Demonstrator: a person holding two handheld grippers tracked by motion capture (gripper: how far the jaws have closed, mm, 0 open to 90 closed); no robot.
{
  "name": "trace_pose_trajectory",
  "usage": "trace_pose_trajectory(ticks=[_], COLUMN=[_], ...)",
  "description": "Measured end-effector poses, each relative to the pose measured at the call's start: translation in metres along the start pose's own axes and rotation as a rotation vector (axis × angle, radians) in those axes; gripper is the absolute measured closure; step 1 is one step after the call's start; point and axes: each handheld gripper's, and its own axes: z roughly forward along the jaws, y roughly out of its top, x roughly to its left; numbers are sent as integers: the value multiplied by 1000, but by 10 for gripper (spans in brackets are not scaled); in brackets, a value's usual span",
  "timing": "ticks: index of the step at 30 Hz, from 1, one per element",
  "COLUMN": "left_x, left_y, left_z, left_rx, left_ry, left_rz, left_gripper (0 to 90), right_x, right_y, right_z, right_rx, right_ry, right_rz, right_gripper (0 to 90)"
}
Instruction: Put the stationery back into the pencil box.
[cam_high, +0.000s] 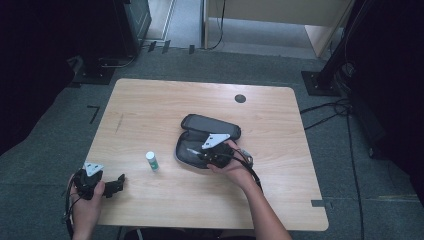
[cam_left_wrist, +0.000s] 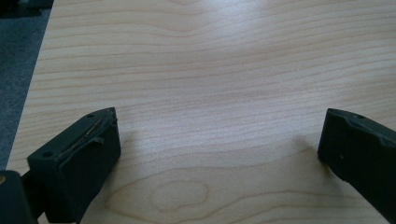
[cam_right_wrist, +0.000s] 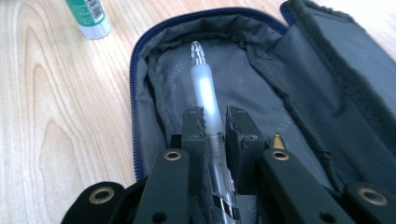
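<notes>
A dark zip pencil case (cam_high: 212, 127) lies open at the middle of the wooden table (cam_high: 150, 100). Its grey lining (cam_right_wrist: 280, 93) faces up. A frosted clear pen (cam_right_wrist: 204, 88) lies inside along the case, tip pointing away. My right gripper (cam_right_wrist: 215, 114) is low over the case's near half (cam_high: 207, 156), and its pads sit against both sides of the pen's barrel. My left gripper (cam_high: 112, 186) rests at the table's near left corner. Its jaws stand wide apart over bare wood (cam_left_wrist: 219, 126) with nothing between them.
A white and green glue stick (cam_high: 152, 161) stands upright left of the case (cam_right_wrist: 88, 18). A small black round cap (cam_high: 240, 98) sits in the tabletop at the far side. Cables trail over the floor on the right (cam_high: 325, 112).
</notes>
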Motion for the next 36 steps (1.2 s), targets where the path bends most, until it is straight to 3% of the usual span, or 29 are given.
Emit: trace_pose_trajectory(ticks=[7, 16, 18, 24, 32, 36], left_x=[0, 0, 0, 0, 0, 0], left_y=[0, 0, 0, 0, 0, 0], left_z=[0, 0, 0, 0, 0, 0], left_rx=[0, 1, 1, 1, -1, 0], left_ry=[0, 0, 0, -1, -2, -2], left_rz=[0, 0, 0, 1, -1, 0], left_gripper=[0, 0, 0, 0, 0, 0], right_x=[-1, -3, -3, -1, -4, -6], right_y=[-1, -5, -6, -14, -30, -40], right_z=[0, -16, -21, -35, -52, -61], right_rx=[6, -71, -82, -96, -80, -93], right_ry=[30, 21, 7, -34, -120, -153], right_rz=[26, 91, 111, 145, 242, 296], right_gripper=[724, 526, 447, 326, 23, 0])
